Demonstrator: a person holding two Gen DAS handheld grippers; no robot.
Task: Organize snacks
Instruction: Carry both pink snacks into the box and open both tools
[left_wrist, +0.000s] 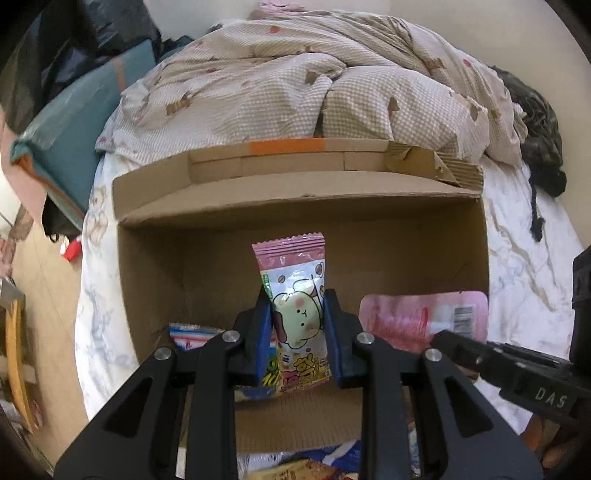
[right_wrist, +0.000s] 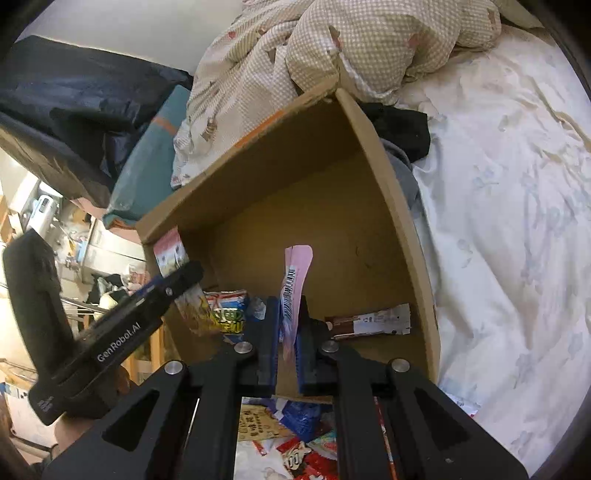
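Standing upright between the blue pads of the left tool (left_wrist: 297, 314), a pink-topped snack packet (left_wrist: 295, 295) with a cartoon animal points its crimped end away from the camera, its long axis running along the fingers, over the open cardboard box (left_wrist: 155, 258). The left tool is pinching this packet by its lower half. The right tool (right_wrist: 290, 332) is pressed together on a thin pink pouch (right_wrist: 295, 273), seen edge-on in its own view, whose long axis also runs along the fingers, with the free end curling toward the box's far wall. From the left wrist view the same pouch shows its flat pink face and a barcode, just inside the box's right wall. On the box floor lie a brown bar wrapper (right_wrist: 369, 321), long axis crosswise, and a green and blue packet (right_wrist: 227, 314). The box sits on a bed (right_wrist: 498, 221) with a checked duvet (left_wrist: 295, 81) behind it.
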